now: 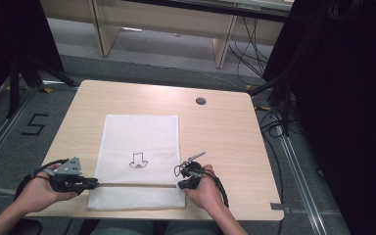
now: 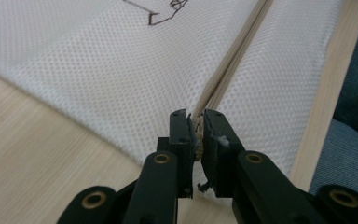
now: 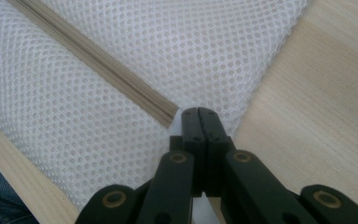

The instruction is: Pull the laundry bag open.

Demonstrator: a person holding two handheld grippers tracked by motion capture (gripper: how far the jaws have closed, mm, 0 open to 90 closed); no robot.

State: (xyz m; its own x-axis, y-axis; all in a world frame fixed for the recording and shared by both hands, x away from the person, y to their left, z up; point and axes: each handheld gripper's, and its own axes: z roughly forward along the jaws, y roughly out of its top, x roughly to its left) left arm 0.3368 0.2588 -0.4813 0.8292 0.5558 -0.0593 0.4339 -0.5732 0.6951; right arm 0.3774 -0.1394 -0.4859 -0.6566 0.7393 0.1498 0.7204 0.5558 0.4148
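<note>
Mesh bag [image 1: 139,147]: lay flat on the table [image 1: 225,132], zipper [image 1: 137,185] at its 6 o'clock edge.
My left gripper [image 2: 196,133]: clamped on the zipper's end.
My right gripper [image 3: 198,114]: pinched together on the bag's mesh at the zipper's other end.

1. Light wood table [image 1: 225,132], rounded corners, pretty plain.
2. Small round grey cable hole [image 1: 200,101] near the far right corner of the table.
3. Grey floor past the left edge with a black "5" [image 1: 34,124] marked on it.
4. Loose black cables [image 1: 274,125] on the floor off the far right corner.
5. Pale wooden furniture [image 1: 176,22] standing beyond the far edge.
6. Black stand legs [image 1: 24,73] beyond the far left corner.
</note>
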